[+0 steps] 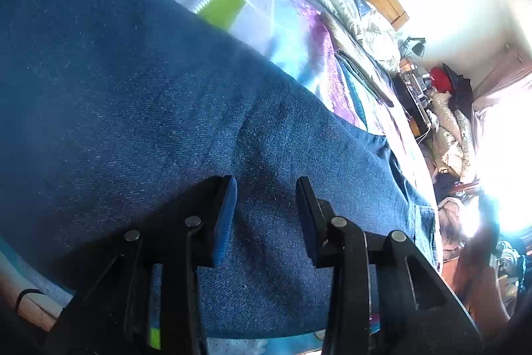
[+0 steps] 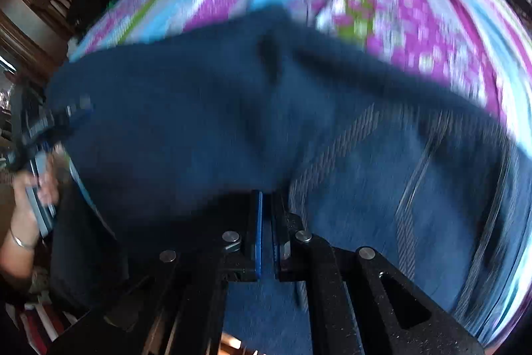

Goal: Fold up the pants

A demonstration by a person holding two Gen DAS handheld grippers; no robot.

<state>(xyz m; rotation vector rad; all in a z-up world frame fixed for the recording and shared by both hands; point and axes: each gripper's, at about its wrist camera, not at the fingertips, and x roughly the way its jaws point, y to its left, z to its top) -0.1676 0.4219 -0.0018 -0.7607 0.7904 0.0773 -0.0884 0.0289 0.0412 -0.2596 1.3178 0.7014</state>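
— so, biggest first: we have the bed [image 1: 252, 6] under its flowered cover, and the pants [image 1: 139, 109] spread across it, dark denim filling most of both views.

— which way do they run for us?

— in the left wrist view the long axis goes from near-left off toward the far right, where a pocket shows near the bed's edge. the cloth lies right under and ahead of our left gripper [image 1: 266, 188], whose jaws stand spread with nothing between them.

— and the right gripper [image 2: 267, 198]?

— its jaws are pressed nearly together; the view is blurred, so we cannot tell if a thin layer of denim is caught. seams and stitching lie just to its right, the bulk ahead.

— nearer side?

— we judge both sit at the near edge; our left hand [image 2: 36, 188] shows at the far left end.
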